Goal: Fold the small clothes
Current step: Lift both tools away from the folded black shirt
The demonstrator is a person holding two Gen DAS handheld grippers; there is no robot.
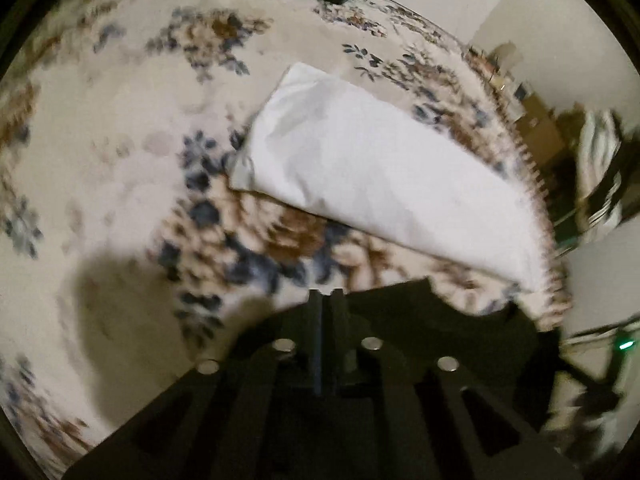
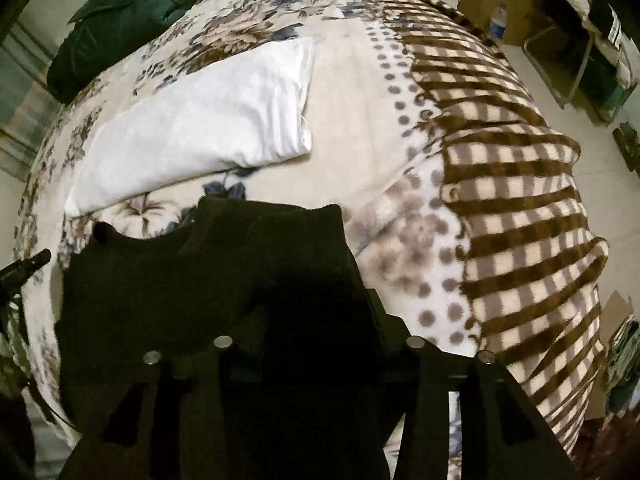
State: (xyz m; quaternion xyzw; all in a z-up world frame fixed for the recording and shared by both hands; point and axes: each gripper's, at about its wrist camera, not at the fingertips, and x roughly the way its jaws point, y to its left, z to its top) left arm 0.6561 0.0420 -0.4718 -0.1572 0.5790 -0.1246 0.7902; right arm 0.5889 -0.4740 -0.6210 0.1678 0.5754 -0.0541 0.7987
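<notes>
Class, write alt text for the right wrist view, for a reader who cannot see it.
A black garment lies on a floral blanket, covering the right gripper's dark fingers, so its grip is hard to read. Beyond it rests a folded white cloth, with a dark green pillow at the far corner and a brown checked border to the right.

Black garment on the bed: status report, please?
Left hand-held gripper nearly shut at black garment edge; grip unclear. Right hand-held gripper hidden under it. White folded cloth lies beyond, apart. Nothing blocking.
</notes>
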